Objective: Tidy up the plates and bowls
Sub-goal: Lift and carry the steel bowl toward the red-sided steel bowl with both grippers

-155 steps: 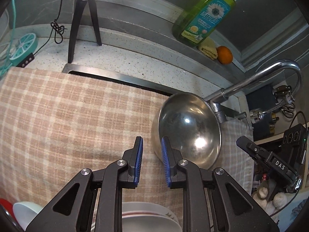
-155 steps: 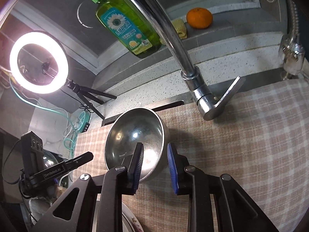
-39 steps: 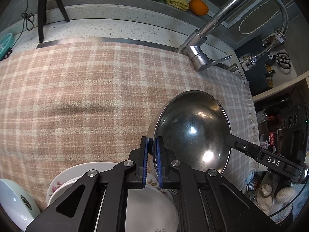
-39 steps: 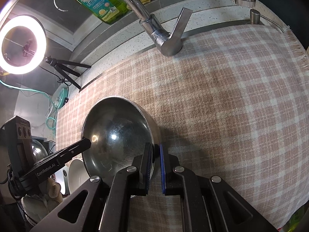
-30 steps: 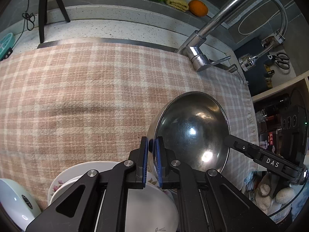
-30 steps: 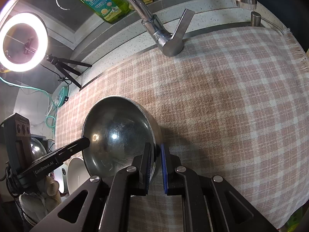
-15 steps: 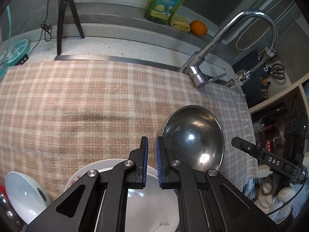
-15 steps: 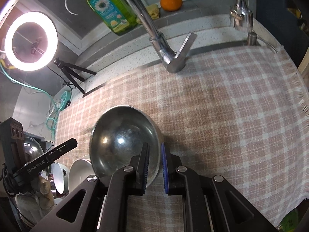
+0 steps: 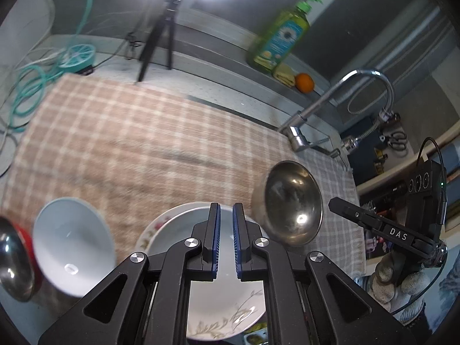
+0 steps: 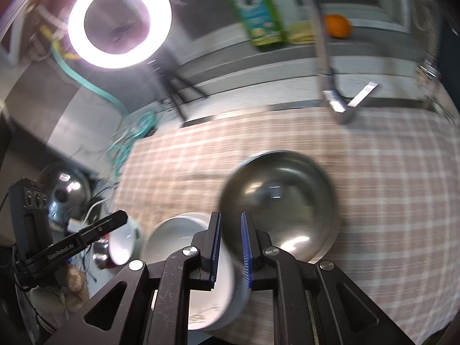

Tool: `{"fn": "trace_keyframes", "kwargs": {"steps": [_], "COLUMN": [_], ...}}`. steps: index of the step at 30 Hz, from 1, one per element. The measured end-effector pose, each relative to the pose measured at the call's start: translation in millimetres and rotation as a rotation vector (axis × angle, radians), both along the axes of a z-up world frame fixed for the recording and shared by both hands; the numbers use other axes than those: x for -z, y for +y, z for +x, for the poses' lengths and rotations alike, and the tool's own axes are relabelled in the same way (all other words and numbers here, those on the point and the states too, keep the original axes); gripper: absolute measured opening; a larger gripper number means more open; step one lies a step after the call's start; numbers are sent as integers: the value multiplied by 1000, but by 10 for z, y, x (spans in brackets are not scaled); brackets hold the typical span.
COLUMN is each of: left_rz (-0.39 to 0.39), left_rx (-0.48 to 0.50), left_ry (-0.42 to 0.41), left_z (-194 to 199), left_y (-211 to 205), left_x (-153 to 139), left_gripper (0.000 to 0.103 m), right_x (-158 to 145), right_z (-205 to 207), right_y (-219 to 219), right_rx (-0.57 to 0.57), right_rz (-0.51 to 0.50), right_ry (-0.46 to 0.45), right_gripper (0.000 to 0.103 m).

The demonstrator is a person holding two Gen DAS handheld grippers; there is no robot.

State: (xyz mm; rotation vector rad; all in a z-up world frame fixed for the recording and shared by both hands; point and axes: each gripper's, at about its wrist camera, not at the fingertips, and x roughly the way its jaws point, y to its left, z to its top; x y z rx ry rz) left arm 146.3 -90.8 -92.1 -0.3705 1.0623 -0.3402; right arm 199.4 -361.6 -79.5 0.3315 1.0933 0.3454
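Observation:
A steel bowl (image 9: 290,201) sits upright on the checked cloth (image 9: 129,143), free of both grippers. My left gripper (image 9: 226,238) hovers over a stack of white floral plates (image 9: 224,296), its jaws shut to a thin slit with nothing in them. A white bowl (image 9: 72,247) stands left of the plates. In the right wrist view my right gripper (image 10: 230,244) has a narrow empty gap and hangs just in front of the steel bowl (image 10: 279,201), beside the plates (image 10: 184,238). The picture is blurred by motion.
A faucet (image 9: 299,138) rises at the cloth's far right edge. A soap bottle (image 9: 279,43) and an orange (image 9: 304,82) stand on the back ledge. A ring light (image 10: 119,20) on a tripod (image 9: 161,37) and teal cable (image 9: 26,92) are at the left. More steel ware (image 9: 11,258) lies far left.
Both grippers gripped the steel bowl's rim a second ago. They have let go and pulled back and up, and the bowl stays on the cloth. Both views have tilted upward.

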Motion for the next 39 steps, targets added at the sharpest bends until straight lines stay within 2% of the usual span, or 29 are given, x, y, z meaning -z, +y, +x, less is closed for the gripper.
{"fn": "trace_keyframes", "kwargs": {"steps": [5,15,21,30,39], "left_rz": [25,41,14,8,-11], "left_rx": [-123,-371,-491,-608,-659], "left_ry": [-14,25,55,73,107], "left_z": [-274,-873,-1115,-1336,-1395], "left_y": [503,1423,1814,2171,2408], "left_x": [-2,124,243,362,530], "left_gripper": [6,7,7,11,11], "right_x": [-70,-22,31,159,317], "right_z": [3,7,-30,4,55], "right_y": [498,1580,2168,2823,3324], "right_rx": [-119,-357,-481,-600,-690], "right_rz": [22,38,24,3,-36], "right_ry": [-14,0,5,35,70], "right_gripper": [15,17,17,23,26]}}
